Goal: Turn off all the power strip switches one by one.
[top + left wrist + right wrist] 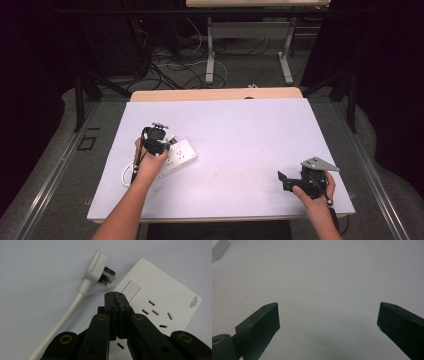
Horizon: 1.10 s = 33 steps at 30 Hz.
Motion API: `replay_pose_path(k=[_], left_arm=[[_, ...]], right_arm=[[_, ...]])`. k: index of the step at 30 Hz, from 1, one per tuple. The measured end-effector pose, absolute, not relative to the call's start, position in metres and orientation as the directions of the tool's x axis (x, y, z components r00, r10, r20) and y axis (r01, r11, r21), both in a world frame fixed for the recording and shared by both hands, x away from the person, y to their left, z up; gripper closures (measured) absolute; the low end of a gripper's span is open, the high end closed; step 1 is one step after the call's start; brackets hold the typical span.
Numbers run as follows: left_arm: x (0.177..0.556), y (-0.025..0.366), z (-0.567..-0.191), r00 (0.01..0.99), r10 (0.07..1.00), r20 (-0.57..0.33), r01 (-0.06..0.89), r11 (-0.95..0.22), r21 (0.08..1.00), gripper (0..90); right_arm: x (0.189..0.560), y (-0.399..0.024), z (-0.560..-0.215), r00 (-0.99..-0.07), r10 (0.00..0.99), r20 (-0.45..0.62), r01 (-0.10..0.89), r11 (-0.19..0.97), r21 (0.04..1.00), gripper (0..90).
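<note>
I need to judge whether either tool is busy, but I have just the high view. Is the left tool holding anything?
Observer: No. In the left gripper view the left tool has its jaws shut together on nothing, tips over the white socket panel.
Operator: Is the plug in the socket?
Observer: No, the white plug lies on the table beside the panel, prongs bare.
Operator: And the right tool?
Observer: The right tool has its jaws wide apart over the bare white table, nothing between them.
</note>
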<state>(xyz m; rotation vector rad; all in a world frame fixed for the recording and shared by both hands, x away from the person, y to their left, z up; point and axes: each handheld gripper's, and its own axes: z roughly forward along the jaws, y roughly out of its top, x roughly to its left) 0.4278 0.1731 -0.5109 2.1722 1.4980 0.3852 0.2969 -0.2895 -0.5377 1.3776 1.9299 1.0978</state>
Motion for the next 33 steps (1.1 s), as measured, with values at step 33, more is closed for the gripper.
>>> replay_pose_path(k=[33], left_arm=[[0.440, 0.152, -0.502, 0.388, 0.921, -0.029, 0.786, -0.314, 0.533, 89.9]], right_arm=[[0.297, -0.290, -0.538, -0.346, 0.937, 0.040, 0.513, 0.153, 0.845, 3.7]])
